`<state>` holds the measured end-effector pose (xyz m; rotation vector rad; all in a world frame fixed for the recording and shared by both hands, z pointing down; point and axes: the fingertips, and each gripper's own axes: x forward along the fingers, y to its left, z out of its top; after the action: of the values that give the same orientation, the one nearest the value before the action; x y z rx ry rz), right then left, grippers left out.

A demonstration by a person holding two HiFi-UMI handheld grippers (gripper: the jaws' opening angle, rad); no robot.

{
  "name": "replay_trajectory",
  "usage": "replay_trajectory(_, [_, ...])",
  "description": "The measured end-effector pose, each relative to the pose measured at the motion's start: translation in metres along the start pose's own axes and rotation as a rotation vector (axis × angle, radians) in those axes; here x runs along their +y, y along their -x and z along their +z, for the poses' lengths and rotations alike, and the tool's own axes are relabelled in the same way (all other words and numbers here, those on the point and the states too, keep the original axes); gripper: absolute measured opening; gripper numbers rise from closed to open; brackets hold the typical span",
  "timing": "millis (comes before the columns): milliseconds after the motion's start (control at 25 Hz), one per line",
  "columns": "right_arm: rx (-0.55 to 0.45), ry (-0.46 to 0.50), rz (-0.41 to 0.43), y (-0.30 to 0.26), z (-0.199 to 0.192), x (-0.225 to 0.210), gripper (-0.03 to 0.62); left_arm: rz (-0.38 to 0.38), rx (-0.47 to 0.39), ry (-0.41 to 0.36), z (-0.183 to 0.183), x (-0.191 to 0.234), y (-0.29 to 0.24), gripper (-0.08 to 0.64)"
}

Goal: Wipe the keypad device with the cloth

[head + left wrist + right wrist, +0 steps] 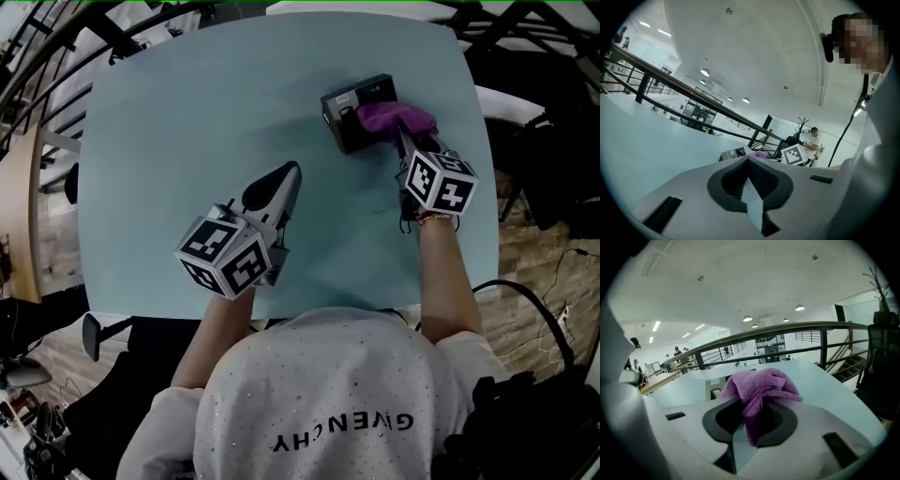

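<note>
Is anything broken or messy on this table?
Nothing stands out. The keypad device looks whole on the table, with no spill around it. The purple cloth is bunched in the right gripper, resting on the device.

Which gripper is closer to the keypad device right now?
Right. The right gripper, shut on the purple cloth, is at the keypad device's near right corner, cloth overlapping it. The left gripper, shut and empty, is well apart, nearer the person and to the device's left.
</note>
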<state>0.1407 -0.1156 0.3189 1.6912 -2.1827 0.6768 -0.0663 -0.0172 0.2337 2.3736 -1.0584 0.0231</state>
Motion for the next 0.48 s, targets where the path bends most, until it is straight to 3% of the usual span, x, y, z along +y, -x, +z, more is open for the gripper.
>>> replay_trajectory(120, [-0.031, -0.015, 0.023, 0.009, 0.017, 0.029, 0.071, -0.038, -0.007, -0.004, 0.007, 0.008, 0.007, -0.006])
replay_trajectory(280, [-0.062, -0.084, 0.152, 0.012, 0.037, 0.085, 0.071, -0.063, -0.028, 0.007, 0.016, 0.021, 0.018, -0.006])
replay_trajectory(480, [-0.016, -0.020, 0.251, -0.002, 0.024, 0.145, 0.071, -0.082, -0.042, 0.023, 0.012, 0.033, 0.031, -0.006])
